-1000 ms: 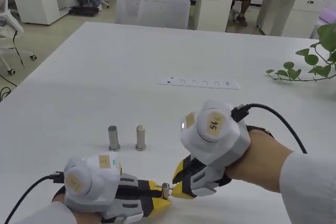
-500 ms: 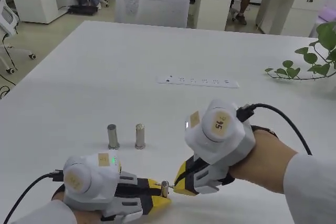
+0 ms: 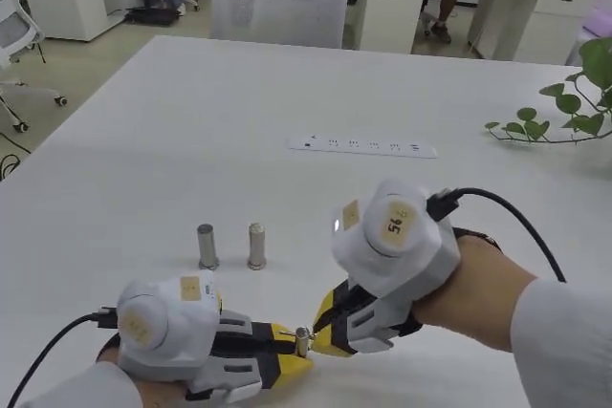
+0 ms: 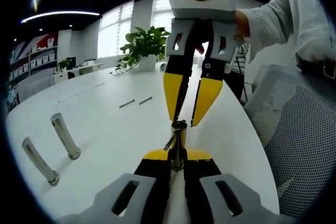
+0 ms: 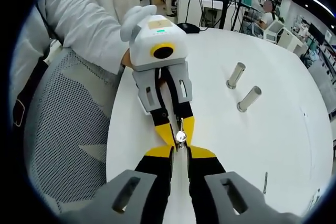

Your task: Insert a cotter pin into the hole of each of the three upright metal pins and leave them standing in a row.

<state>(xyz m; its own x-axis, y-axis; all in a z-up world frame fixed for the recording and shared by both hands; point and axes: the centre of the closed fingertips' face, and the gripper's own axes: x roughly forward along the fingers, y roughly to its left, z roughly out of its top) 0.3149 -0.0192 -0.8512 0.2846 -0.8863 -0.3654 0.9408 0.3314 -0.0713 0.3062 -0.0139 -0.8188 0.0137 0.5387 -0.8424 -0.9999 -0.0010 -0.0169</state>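
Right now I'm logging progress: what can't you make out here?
Whether the cotter pin passes through the held pin: head view, too small; the right gripper crowds it in the left gripper view.
Held pin's base: left gripper view, hidden between the left gripper's jaws.
Holes in both standing pins: too small in every view.

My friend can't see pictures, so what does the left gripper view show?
The left gripper holds a metal pin between its jaws, with a cotter pin sticking out of its side, while the right gripper comes in at its top. Two more metal pins stand on the white table.
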